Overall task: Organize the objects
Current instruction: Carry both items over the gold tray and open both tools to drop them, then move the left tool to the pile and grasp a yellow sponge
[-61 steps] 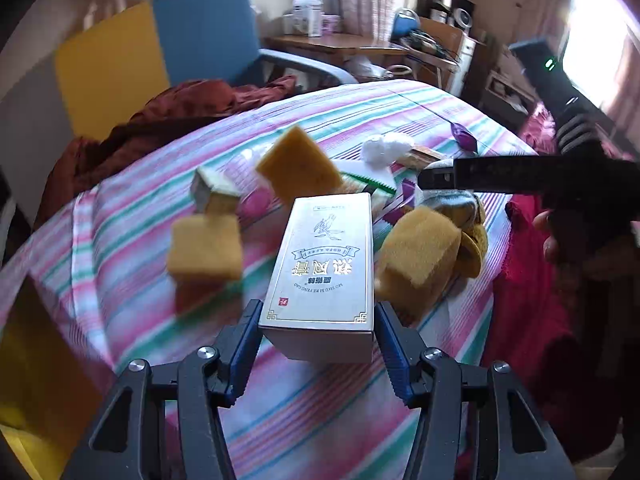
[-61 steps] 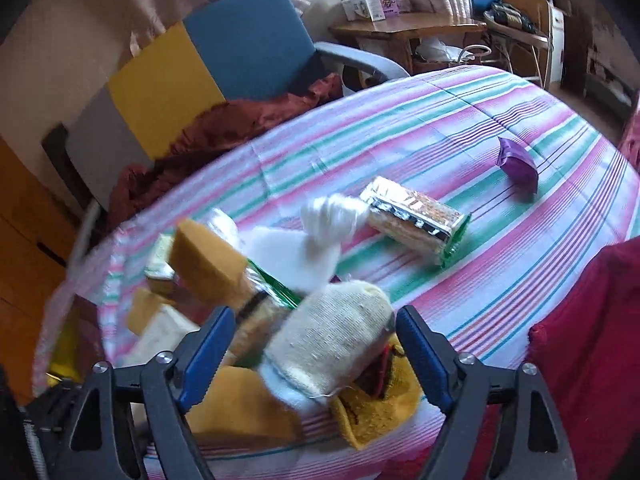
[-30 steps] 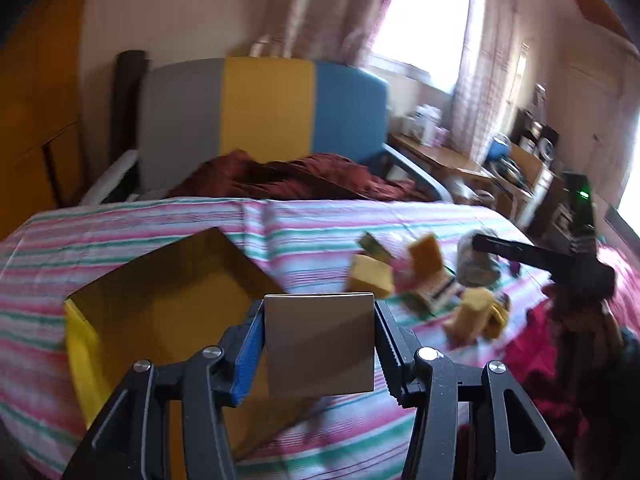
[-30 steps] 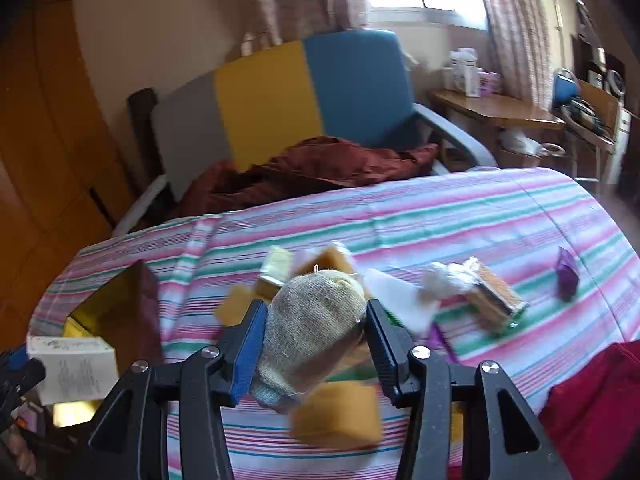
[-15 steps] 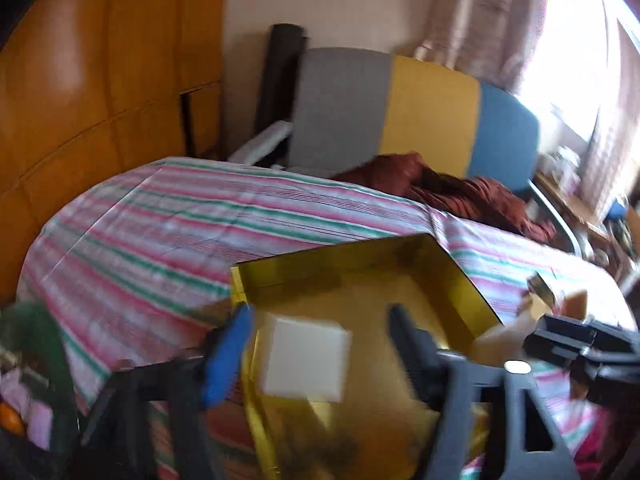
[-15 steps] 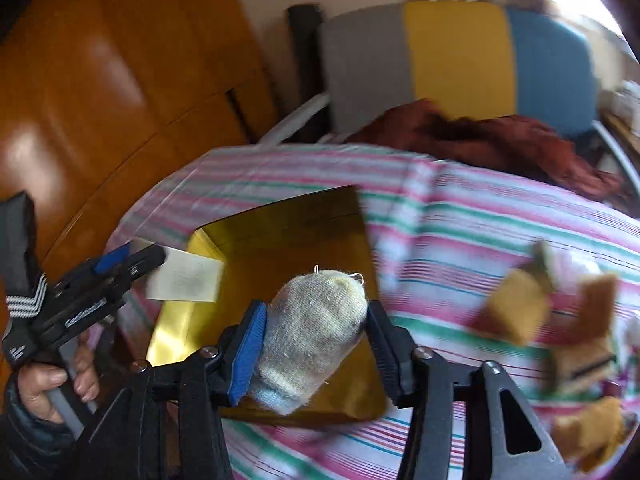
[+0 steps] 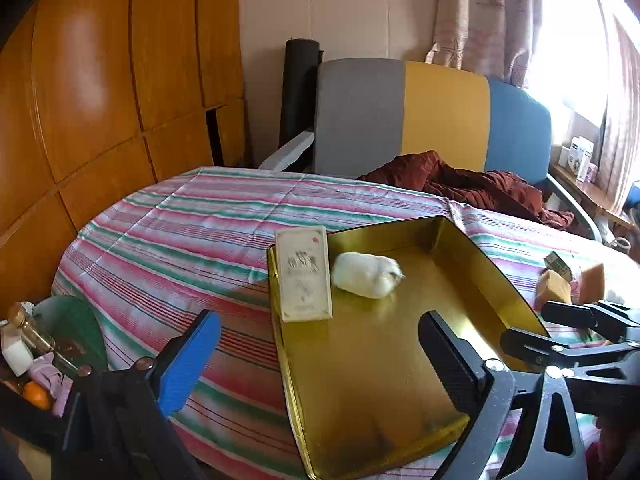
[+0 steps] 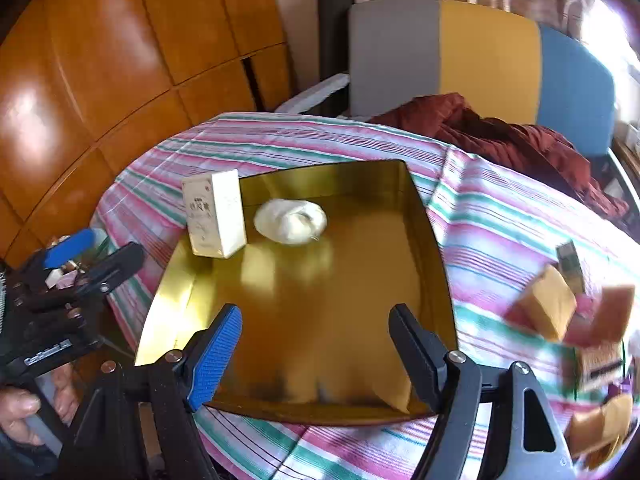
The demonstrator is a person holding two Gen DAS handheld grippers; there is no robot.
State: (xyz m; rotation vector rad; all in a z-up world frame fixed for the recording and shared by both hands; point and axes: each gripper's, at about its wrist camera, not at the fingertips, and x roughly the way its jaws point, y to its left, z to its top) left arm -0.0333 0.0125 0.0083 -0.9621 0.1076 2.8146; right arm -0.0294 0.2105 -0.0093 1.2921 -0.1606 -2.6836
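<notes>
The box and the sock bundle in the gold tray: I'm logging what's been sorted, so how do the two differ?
The cream box is flat-sided and sharp-cornered with printing on its face; the sock bundle is rounded, soft and unprinted. The box sits at the gold tray's left edge, seemingly leaning on the rim; the bundle lies further inside on the tray floor. Both are pale and lie free, neither between a gripper's fingers.

I saw the cream box [image 8: 214,213] lying in the gold tray [image 8: 432,236], at its far-left corner ahead of my right gripper [image 8: 314,344]. The white knit bundle [image 8: 291,221] lay just right of it, blurred. Yellow sponge blocks [image 8: 546,312] sat off-tray, right.
</notes>
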